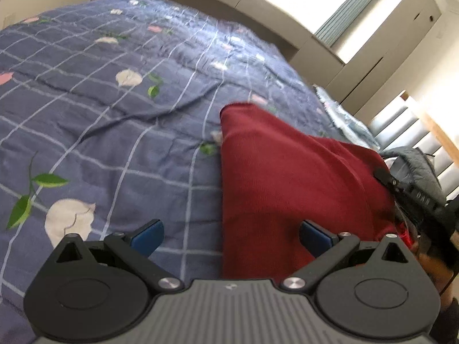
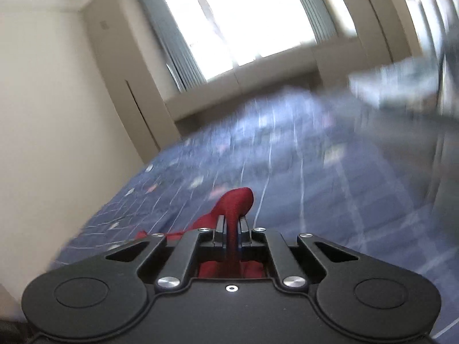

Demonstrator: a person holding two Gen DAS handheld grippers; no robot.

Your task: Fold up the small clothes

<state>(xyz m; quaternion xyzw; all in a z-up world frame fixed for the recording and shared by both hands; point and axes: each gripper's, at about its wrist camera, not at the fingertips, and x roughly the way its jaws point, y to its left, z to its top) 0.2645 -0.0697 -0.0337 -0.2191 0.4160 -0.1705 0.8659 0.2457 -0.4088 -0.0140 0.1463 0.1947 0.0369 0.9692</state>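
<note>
In the left wrist view, the left gripper [image 1: 231,236] is hovering with its jaws wide apart over the near edge of the red garment [image 1: 287,177], which is lying on the bed [image 1: 114,120]; nothing is between the blue pads [image 1: 147,236]. The right gripper's tip [image 1: 384,176] is showing at the garment's far right edge.

In the right wrist view, the right gripper [image 2: 231,229] is clamping a bunched fold of the garment [image 2: 238,200]. The background is blurring. To fold well, the left gripper should probably be pinching the near corner so both edges are travelling together, keeping the cloth taut and flat.
</note>
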